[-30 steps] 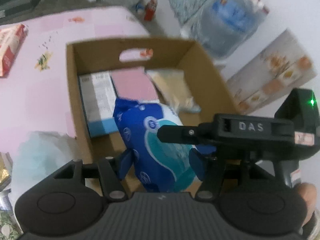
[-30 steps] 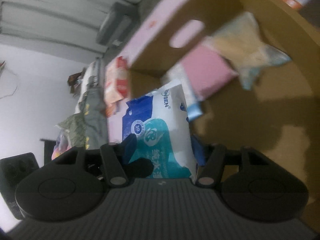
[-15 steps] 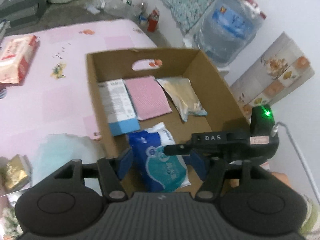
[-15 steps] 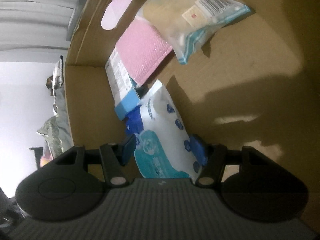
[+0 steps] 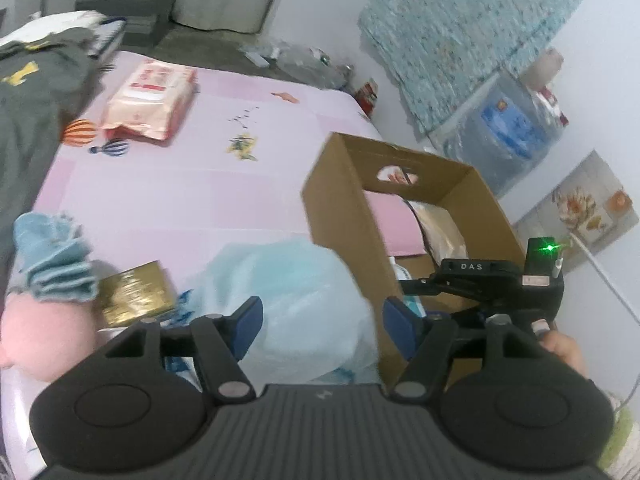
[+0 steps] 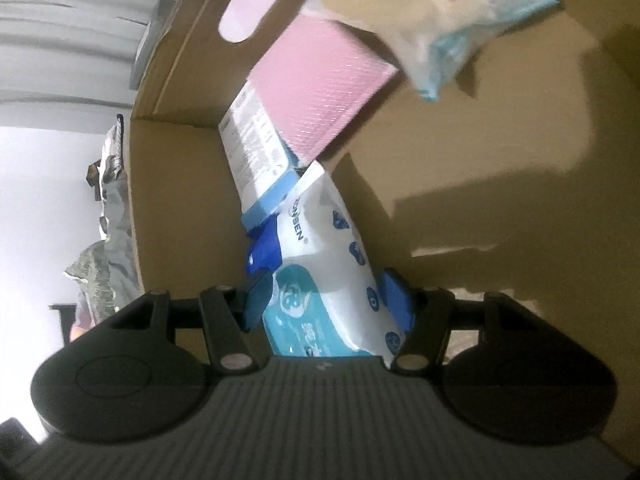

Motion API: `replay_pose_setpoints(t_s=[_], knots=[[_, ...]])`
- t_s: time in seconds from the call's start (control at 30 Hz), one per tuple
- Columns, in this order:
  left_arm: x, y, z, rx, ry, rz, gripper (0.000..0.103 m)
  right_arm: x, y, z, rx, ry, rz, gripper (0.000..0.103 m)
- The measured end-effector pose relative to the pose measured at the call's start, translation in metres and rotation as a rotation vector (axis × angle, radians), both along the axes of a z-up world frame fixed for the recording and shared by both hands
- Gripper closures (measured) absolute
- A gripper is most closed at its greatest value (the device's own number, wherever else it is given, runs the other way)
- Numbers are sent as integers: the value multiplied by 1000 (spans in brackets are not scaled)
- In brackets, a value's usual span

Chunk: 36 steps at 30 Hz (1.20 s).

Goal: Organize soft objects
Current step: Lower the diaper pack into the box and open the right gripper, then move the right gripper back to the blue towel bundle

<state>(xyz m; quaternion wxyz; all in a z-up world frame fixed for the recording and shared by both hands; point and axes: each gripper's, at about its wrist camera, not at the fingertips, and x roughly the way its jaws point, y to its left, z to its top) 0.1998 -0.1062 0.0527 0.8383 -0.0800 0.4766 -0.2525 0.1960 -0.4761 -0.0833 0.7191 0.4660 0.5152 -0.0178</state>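
A cardboard box stands on the pink bed. My right gripper is inside the box, its jaws set wide around a blue-and-white wipes pack that lies on the box floor; whether the pads still press on it is not clear. A pink pad, a white-and-blue packet and a clear bagged item also lie in the box. My left gripper is open and empty above a pale blue plastic bag just left of the box. The right gripper shows in the left wrist view.
On the bed lie a pink-and-red tissue pack, a folded blue cloth, a gold packet, a pink soft item and dark clothing. A water jug stands by the wall.
My left gripper has let go of the wipes pack and pulled back left, out of the box, over the pale blue bag. My right gripper has lowered the pack to the box floor.
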Motion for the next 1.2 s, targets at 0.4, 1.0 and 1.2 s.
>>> replay_pose_setpoints(t_s=[0.4,1.0,1.2], knots=[[-31,85,-2,-35,-122,140,30,-12,-4,40,-113,-90,-21,24],[-59,164,-25,-11,-231,318,32,19,126,160,-173,-404,332,20],[-56,172,-40,52,-214,320,35,62,215,144,-12,-323,537,20]])
